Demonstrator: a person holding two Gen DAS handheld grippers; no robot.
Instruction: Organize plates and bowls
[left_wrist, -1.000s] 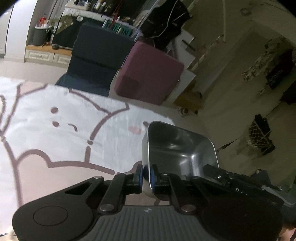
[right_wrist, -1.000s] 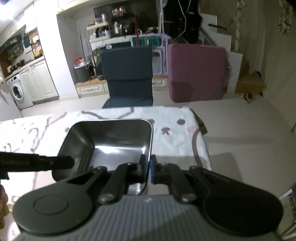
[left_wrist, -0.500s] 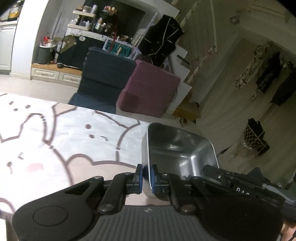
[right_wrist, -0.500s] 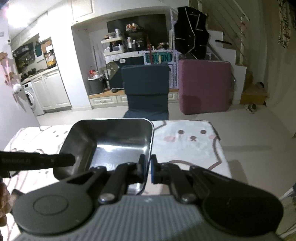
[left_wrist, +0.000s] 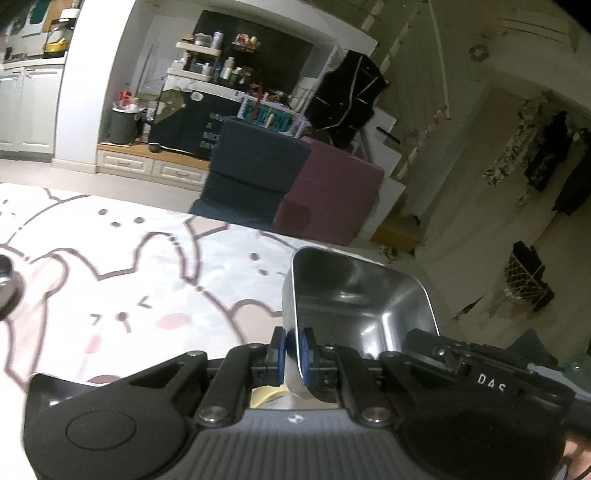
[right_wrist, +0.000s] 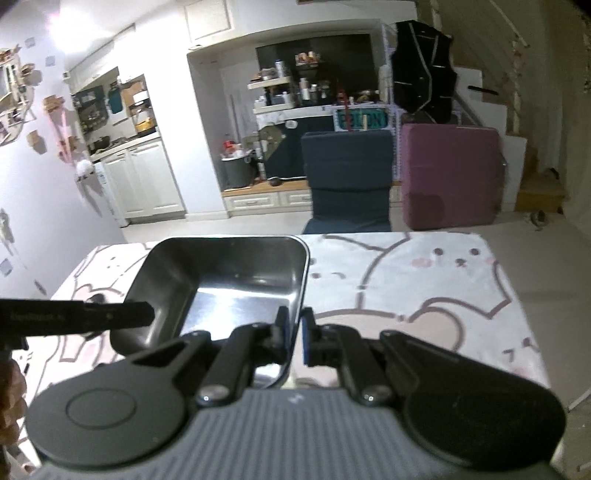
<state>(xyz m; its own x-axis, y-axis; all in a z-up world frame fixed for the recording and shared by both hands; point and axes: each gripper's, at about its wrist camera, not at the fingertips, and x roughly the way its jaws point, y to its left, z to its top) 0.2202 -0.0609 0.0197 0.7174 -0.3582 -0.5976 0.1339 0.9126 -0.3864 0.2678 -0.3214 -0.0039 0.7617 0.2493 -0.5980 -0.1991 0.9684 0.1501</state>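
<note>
Both grippers have carried the tray across and a bit up: tablecloth print has slid sideways under it, more kitchen now in frame, grips unchanged.

Left to right, left wrist view: dark round object (left_wrist: 7, 284) at the frame's left edge, cut off, can't identify. Then the white tablecloth with pink bunny outlines (left_wrist: 110, 266). Left gripper (left_wrist: 291, 350) is clamped on the near-left rim of the rectangular stainless-steel tray (left_wrist: 360, 295), blue pads either side of the wall. Tray is airborne, tilted toward the camera, clear of the cloth.

Right wrist view: left gripper's black finger crosses in from the left onto the tray's left wall. Right gripper (right_wrist: 294, 334) is pinched on the tray's (right_wrist: 229, 280) right rim near its front corner. So a two-handed carry, one grip per side.

Step, my read: transport phase, tray is mid-move to wherever it gets stacked or set. No destination stack visible in either view.

Next move calls for: keep both grippers moving together so the tray doesn't twist out of the thin rim grips, level it, lower onto the target, then let go on both sides.

Count: one tray, two grippers, one unidentified round item. No plates or bowls otherwise visible. Behind the table: one dark blue chair (right_wrist: 347, 177), one maroon cushion block (right_wrist: 450, 173).
</note>
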